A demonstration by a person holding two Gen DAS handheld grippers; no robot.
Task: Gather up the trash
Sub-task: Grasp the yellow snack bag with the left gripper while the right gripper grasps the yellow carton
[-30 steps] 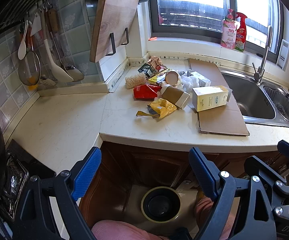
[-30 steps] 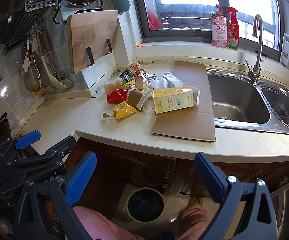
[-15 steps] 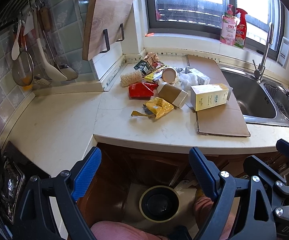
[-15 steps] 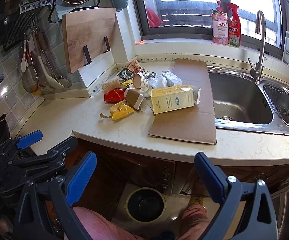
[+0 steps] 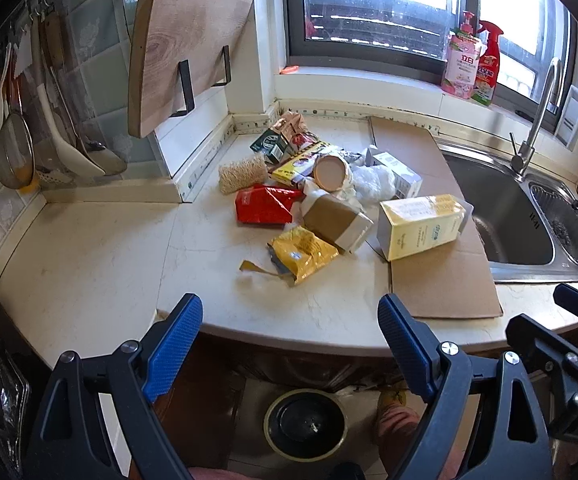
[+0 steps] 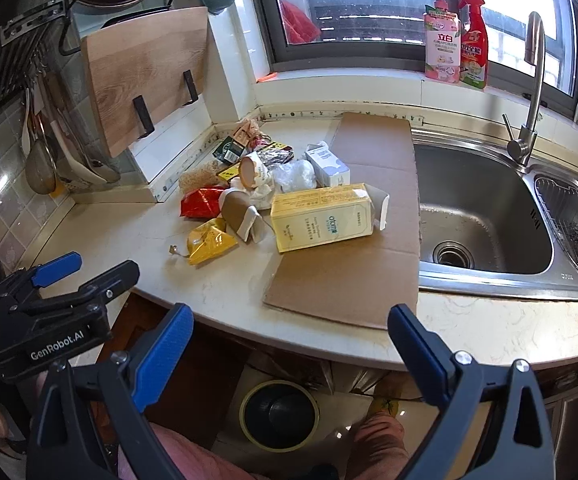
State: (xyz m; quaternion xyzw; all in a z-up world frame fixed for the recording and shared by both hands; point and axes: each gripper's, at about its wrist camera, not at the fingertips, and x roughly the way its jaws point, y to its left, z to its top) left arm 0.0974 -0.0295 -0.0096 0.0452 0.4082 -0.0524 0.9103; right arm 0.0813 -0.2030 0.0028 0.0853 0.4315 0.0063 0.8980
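Note:
A pile of trash lies on the counter: a yellow wrapper, a red bag, a brown paper cup, a pale yellow carton, a crumpled clear plastic bag and small boxes behind. A round bin stands on the floor below the counter edge. My left gripper is open and empty, in front of the counter edge near the yellow wrapper. My right gripper is open and empty, in front of the cardboard sheet.
A steel sink with a tap is at the right. A wooden cutting board leans on the wall at the back left, with utensils hanging beside it. Cleaning bottles stand on the window sill.
Both grippers have moved forward and closer to the counter, so the trash pile looks nearer. Both stay open and empty.

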